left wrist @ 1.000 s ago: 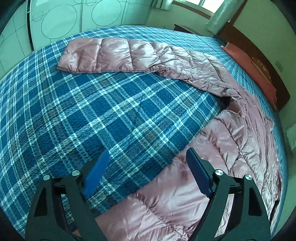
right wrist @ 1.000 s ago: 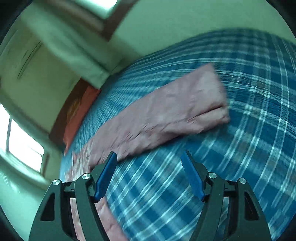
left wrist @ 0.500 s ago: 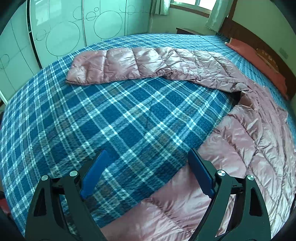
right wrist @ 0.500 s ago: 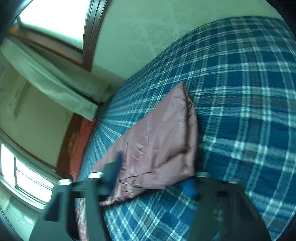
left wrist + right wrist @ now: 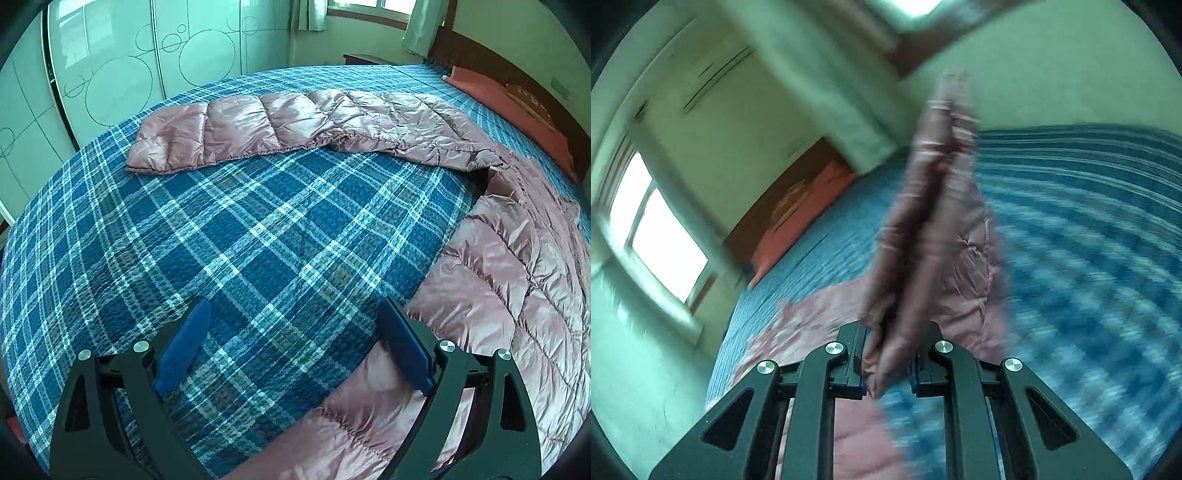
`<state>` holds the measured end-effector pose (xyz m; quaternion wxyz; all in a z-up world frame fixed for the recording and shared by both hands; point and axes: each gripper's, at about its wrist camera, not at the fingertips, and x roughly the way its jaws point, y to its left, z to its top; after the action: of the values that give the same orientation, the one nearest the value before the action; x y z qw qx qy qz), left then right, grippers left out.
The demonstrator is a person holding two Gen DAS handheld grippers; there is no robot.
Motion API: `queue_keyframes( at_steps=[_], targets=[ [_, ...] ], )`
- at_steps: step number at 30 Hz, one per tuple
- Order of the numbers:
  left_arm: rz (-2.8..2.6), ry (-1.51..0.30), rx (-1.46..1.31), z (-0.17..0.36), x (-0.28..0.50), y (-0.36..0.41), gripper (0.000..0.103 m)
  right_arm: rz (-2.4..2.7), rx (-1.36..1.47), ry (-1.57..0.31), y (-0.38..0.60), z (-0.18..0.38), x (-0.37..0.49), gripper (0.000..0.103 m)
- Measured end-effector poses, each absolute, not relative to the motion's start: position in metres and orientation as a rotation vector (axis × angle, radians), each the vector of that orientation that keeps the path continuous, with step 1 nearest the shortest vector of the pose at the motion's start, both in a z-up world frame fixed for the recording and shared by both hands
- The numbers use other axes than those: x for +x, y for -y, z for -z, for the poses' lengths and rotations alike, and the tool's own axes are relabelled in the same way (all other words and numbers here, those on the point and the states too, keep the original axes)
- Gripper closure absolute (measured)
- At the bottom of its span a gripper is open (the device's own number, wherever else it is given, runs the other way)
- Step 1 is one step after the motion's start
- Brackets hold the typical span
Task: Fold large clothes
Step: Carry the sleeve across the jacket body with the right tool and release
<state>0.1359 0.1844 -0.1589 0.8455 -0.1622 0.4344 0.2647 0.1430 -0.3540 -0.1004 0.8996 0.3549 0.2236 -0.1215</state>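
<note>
A pink quilted down jacket (image 5: 517,280) lies spread on the blue plaid bed (image 5: 240,240). One sleeve (image 5: 288,125) stretches flat across the far side in the left wrist view. My left gripper (image 5: 293,343) is open and empty, low over the bedspread beside the jacket's body. My right gripper (image 5: 888,363) is shut on the other sleeve's cuff (image 5: 931,236) and holds it lifted off the bed; that view is motion-blurred.
A red pillow (image 5: 513,107) lies against the wooden headboard (image 5: 491,62) at the far right. Green wardrobe doors (image 5: 110,66) stand behind the bed. A window and curtain (image 5: 661,236) show in the right wrist view.
My right gripper closed on the sleeve cuff and lifted it off the bed. My left gripper drew back from the jacket body, staying open.
</note>
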Motion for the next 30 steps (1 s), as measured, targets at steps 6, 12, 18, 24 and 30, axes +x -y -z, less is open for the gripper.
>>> queue_keyframes(
  at_steps=[6, 12, 18, 24, 30],
  targets=[
    [-0.553, -0.914, -0.319, 0.166, 0.139, -0.184, 0.007, 0.057, 0.623, -0.545, 0.245, 0.092, 0.229, 0.088],
    [-0.542, -0.913, -0.310, 0.171, 0.145, -0.183, 0.004, -0.109, 0.522, -0.655, 0.134, 0.107, 0.296, 0.088],
    [-0.539, -0.909, -0.312, 0.174, 0.146, -0.183, 0.003, -0.227, 0.444, -0.764, 0.054, 0.129, 0.327, 0.088],
    [-0.540, -0.910, -0.312, 0.173, 0.144, -0.184, 0.003, -0.297, 0.378, -0.863, 0.001, 0.153, 0.321, 0.088],
    [-0.540, -0.910, -0.312, 0.173, 0.144, -0.184, 0.003, -0.322, 0.313, -0.975, -0.022, 0.174, 0.325, 0.082]
  ],
)
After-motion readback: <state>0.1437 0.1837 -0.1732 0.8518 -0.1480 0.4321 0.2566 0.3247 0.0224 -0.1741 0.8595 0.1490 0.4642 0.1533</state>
